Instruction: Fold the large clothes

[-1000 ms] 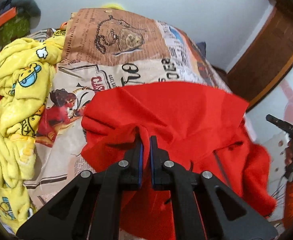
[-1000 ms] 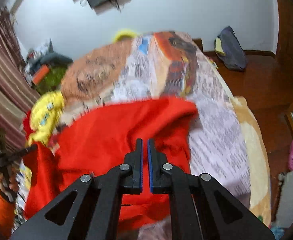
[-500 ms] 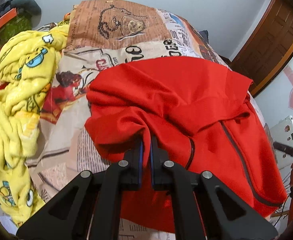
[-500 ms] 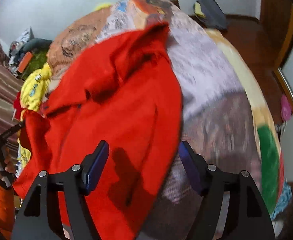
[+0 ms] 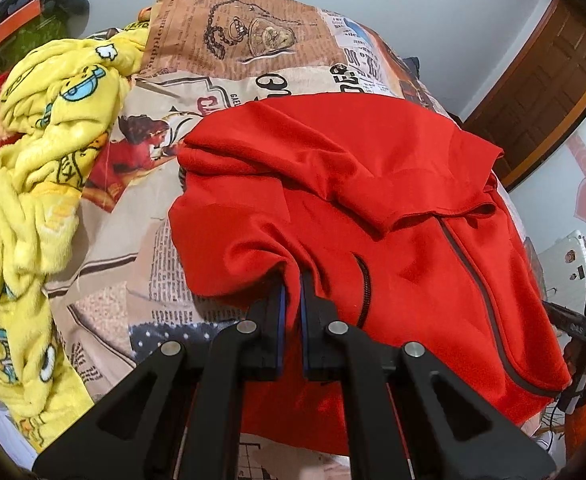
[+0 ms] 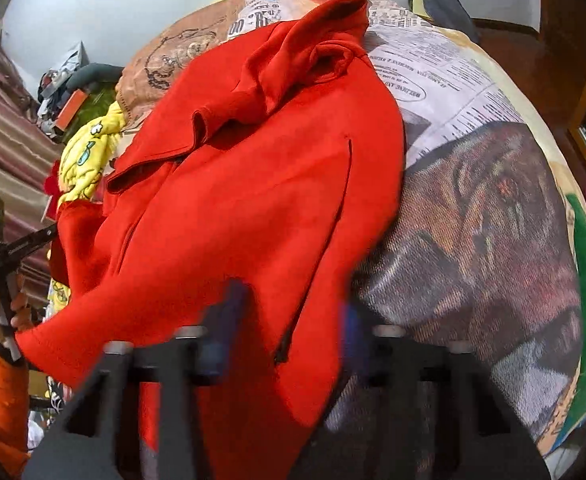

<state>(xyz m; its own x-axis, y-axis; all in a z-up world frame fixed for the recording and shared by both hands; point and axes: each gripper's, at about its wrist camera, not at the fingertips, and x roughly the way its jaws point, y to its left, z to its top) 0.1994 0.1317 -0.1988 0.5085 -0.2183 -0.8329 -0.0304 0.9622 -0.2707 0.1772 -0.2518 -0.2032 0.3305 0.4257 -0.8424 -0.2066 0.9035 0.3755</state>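
Red hoodie [image 5: 373, 200] lies mid-bed [image 6: 473, 208], spread but rumpled, no fold visible yet. Left tongs [image 5: 291, 300] clamp its near hem; right tongs [image 6: 289, 320] gape apart above it, blurred.

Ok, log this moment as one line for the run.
left gripper: shut on red zip-up fleece jacket | right gripper: open, over jacket hem | jacket: lying on newspaper-print bedspread, unfolded

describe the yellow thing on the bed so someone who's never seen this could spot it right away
Start at the bed with its newspaper-print cover. The red jacket lies spread in the middle; left of it sits a crumpled fleece blanket. It alone is bright yellow, with cartoon faces printed on it.
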